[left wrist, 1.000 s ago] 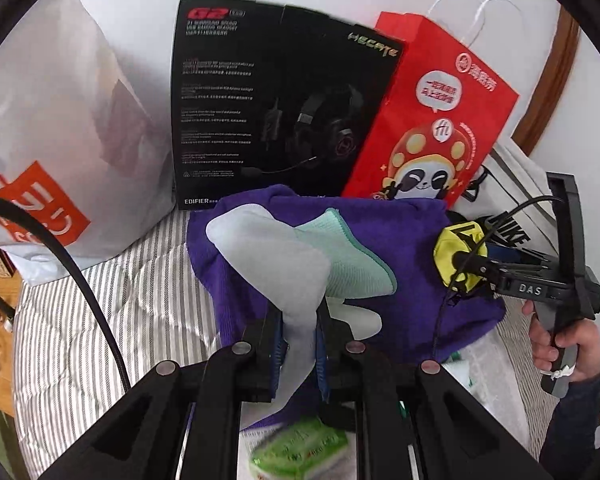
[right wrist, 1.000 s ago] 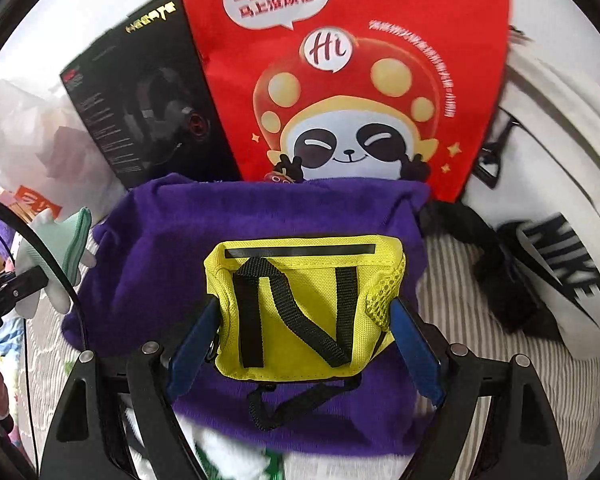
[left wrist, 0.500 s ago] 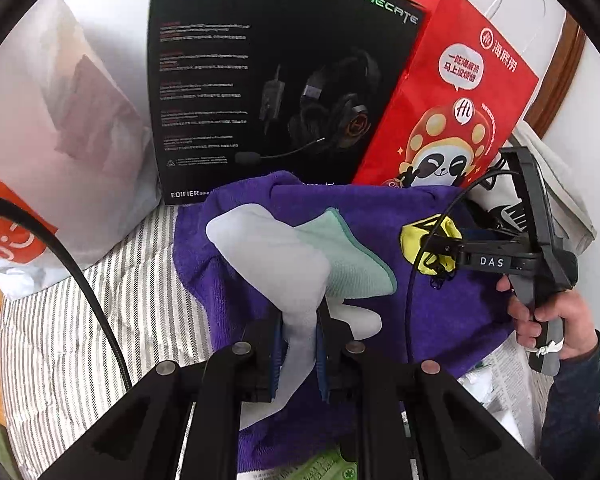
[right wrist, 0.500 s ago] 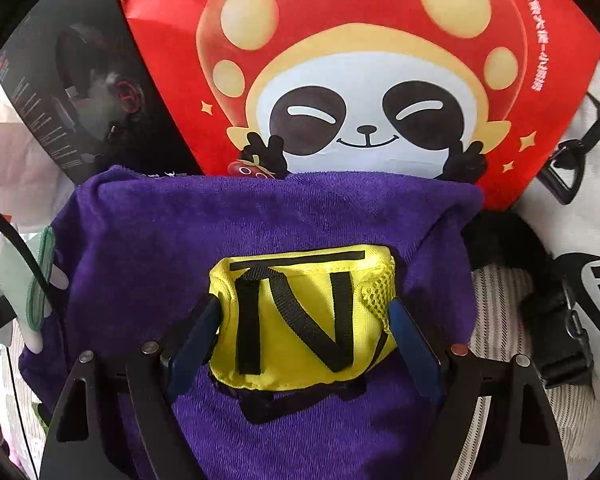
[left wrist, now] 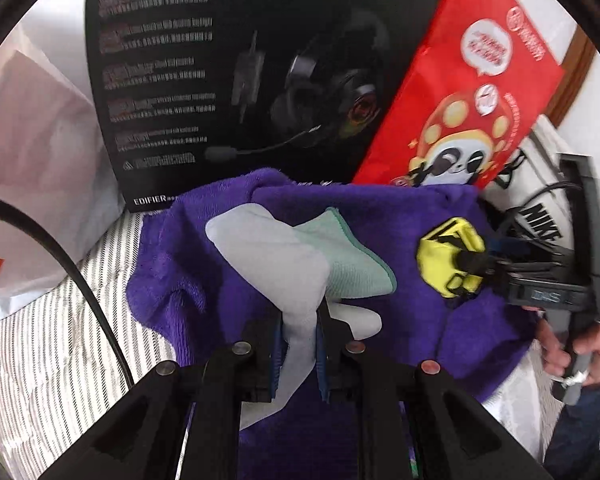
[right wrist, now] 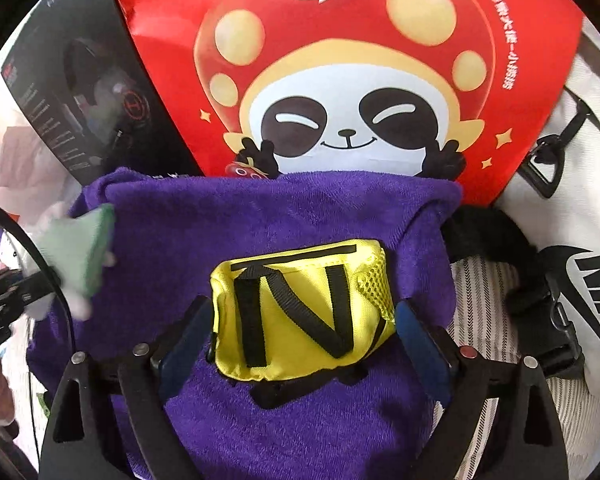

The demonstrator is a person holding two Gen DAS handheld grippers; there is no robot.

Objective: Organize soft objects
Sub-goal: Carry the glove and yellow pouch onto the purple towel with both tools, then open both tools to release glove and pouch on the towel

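Bright, even daylight, soft shadows only; heavy fisheye bending with black corners, and motion blur smears the headset box (left wrist: 236, 80) text in the left view

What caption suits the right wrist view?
Right gripper opening around yellow pouch lying on purple towel.

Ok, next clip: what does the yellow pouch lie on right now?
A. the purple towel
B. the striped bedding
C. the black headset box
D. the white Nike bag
A: the yellow pouch lies on the purple towel, purple pile showing on all sides of it, between the opening right tongs; the striped bedding lies off to the side.
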